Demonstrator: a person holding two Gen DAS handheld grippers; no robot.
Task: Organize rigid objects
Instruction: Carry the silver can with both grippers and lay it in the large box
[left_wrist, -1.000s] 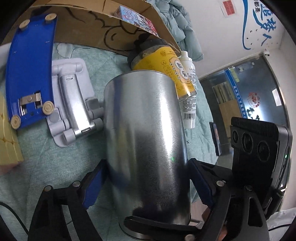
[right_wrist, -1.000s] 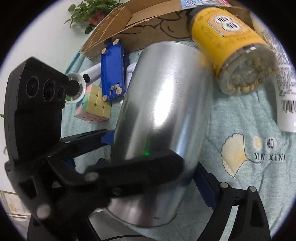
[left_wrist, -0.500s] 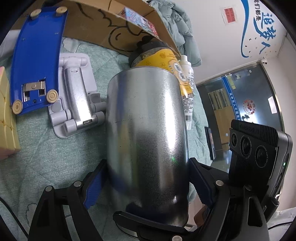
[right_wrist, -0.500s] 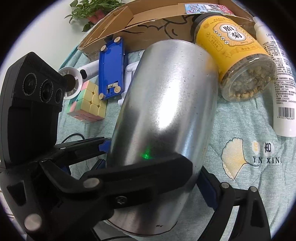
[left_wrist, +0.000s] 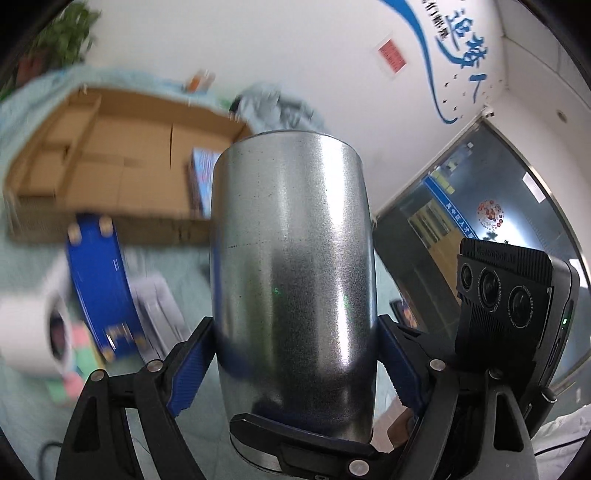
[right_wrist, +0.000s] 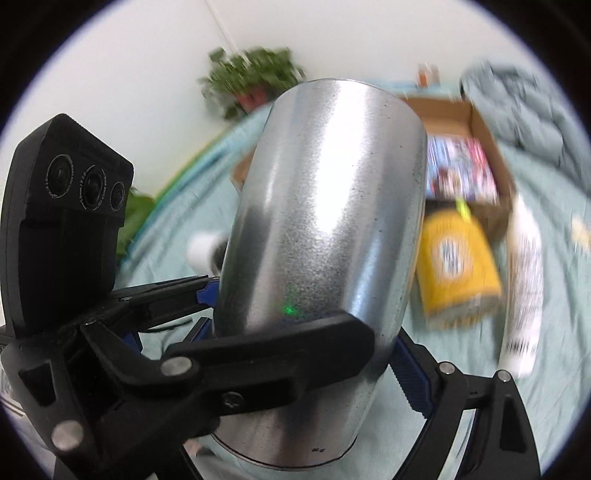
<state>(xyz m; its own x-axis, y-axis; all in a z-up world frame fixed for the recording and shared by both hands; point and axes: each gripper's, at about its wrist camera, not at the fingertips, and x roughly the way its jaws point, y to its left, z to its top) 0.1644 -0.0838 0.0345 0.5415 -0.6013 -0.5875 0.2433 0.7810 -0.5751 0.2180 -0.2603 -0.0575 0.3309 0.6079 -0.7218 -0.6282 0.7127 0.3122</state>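
Both grippers clamp one plain silver metal can (left_wrist: 291, 258), which bears no label and is held in the air over the pale green quilt (right_wrist: 554, 295). The left gripper (left_wrist: 295, 354) presses its blue pads on the can's lower sides; the right gripper (right_wrist: 306, 332) grips the same can. Behind lies an open cardboard box (left_wrist: 110, 158) with a colourful printed packet (right_wrist: 458, 170) inside; its writing is blurred. Near the box lie a yellow-labelled jar (right_wrist: 458, 266) and a white bottle (right_wrist: 524, 280), their print unreadable. Blue Chinese characters (left_wrist: 461, 40) mark the wall.
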